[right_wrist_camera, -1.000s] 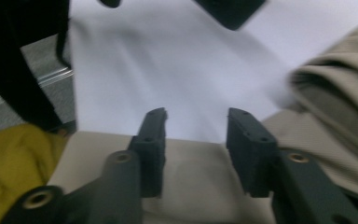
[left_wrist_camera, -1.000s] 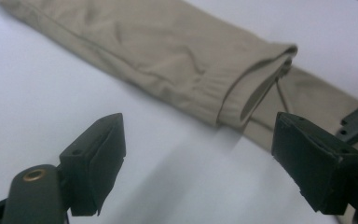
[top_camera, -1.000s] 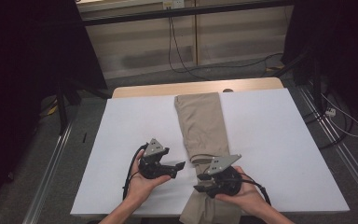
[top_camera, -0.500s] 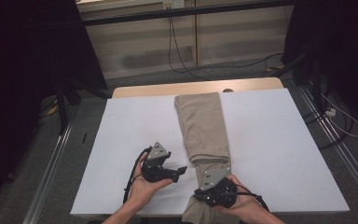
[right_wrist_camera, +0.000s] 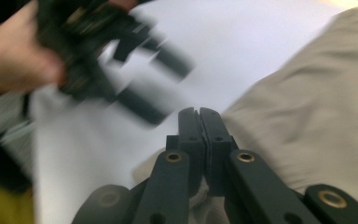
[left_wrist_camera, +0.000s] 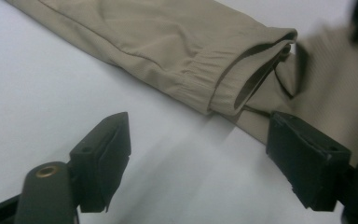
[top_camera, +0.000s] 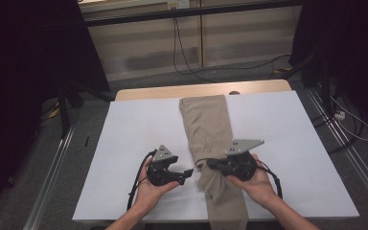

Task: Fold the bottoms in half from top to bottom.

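A pair of khaki trousers [top_camera: 205, 122] lies lengthwise down the middle of the white table [top_camera: 134, 129], its near end hanging over the front edge. My right gripper [top_camera: 209, 164] is shut on a fold of that fabric and holds it bunched up above the table; in the right gripper view its jaws [right_wrist_camera: 198, 114] meet, with cloth [right_wrist_camera: 317, 102] beside and under them. My left gripper [top_camera: 188, 173] stands open just left of the trousers. Its jaws [left_wrist_camera: 200, 126] have just been closing a little, with nothing between them, and they point at an elastic cuff [left_wrist_camera: 242, 79].
A strip of wooden tabletop [top_camera: 201, 90] shows behind the white sheet. Metal rails [top_camera: 52, 187] run along both sides of the table, and cables [top_camera: 191, 62] lie on the floor behind. The white sheet left and right of the trousers is bare.
My right gripper closed on the trouser fabric near the front edge, then rose and moved away from the person, pulling the cloth into a bunch. The left hand stayed put.
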A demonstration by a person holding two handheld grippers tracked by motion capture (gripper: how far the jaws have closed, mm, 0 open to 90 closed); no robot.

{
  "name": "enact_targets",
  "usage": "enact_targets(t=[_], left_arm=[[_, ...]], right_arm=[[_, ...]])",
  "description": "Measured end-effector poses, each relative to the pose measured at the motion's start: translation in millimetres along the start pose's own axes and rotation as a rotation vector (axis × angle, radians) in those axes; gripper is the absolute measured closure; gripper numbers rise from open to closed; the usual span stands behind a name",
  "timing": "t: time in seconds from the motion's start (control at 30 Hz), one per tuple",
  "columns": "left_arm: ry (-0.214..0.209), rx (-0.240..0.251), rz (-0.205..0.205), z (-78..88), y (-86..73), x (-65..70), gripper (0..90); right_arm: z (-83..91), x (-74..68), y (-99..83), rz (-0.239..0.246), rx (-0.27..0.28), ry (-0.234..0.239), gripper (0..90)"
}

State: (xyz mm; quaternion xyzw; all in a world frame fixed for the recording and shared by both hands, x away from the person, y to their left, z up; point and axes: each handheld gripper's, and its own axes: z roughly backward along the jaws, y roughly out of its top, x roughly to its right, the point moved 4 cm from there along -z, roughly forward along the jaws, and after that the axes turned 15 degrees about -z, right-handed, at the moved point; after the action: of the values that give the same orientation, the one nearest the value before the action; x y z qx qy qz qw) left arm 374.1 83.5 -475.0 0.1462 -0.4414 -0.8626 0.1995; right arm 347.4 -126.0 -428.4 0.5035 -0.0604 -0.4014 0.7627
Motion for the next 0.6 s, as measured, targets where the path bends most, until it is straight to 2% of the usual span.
enact_targets(t=[0.07, 0.13, 0.17, 0.2, 0.23, 0.33, 0.37, 0.4, 0.43, 0.47, 0.53, 0.6], left_arm=[[-0.008, -0.01, -0.005, -0.9, -0.5, 0.1, 23.8], [-0.021, -0.014, -0.01, -1.3, -0.8, 2.2, 27.5], [-0.03, -0.019, -0.017, -1.4, -0.9, 3.9, 28.8], [-0.04, -0.02, -0.021, -1.6, -1.1, 6.0, 31.2], [-0.066, -0.029, -0.027, -1.6, -1.4, 10.3, 34.2], [-0.125, -0.043, -0.061, -3.6, -2.4, 24.5, 47.2], [-0.16, -0.056, -0.083, -4.7, -2.9, 32.7, 51.6], [-0.173, -0.061, -0.097, -5.9, -3.2, 37.9, 56.3], [-0.201, -0.076, -0.121, -8.0, -3.3, 46.9, 57.8], [-0.217, -0.08, -0.134, -9.2, -2.9, 52.4, 58.4], [-0.249, -0.084, -0.19, -11.4, 0.3, 67.2, 59.0], [-0.262, -0.084, -0.22, -12.9, 2.3, 78.1, 58.3]], right_arm=[[-1.3, 12.5, 12.0, -0.063, 0.042, -0.007, 89.3], [-7.0, 28.3, 24.5, -0.088, 0.072, -0.057, 89.3], [-9.6, 33.8, 27.8, -0.105, 0.077, -0.065, 89.3], [-13.6, 41.7, 31.1, -0.137, 0.085, -0.08, 89.2], [-17.8, 49.6, 33.2, -0.167, 0.086, -0.096, 89.2], [-30.2, 72.0, 31.5, -0.201, 0.067, -0.166, 88.9], [-33.8, 78.4, 28.4, -0.207, 0.05, -0.195, 88.3], [-38.2, 84.6, 23.4, -0.202, 0.026, -0.23, 87.0], [-40.3, 87.1, 20.0, -0.205, 0.011, -0.245, 83.4], [-42.8, 90.1, 14.0, -0.208, -0.015, -0.268, 76.1], [-42.6, 93.7, 5.2, -0.224, -0.041, -0.284, 66.0], [-37.2, 95.3, 0.2, -0.23, -0.066, -0.296, 51.7]])
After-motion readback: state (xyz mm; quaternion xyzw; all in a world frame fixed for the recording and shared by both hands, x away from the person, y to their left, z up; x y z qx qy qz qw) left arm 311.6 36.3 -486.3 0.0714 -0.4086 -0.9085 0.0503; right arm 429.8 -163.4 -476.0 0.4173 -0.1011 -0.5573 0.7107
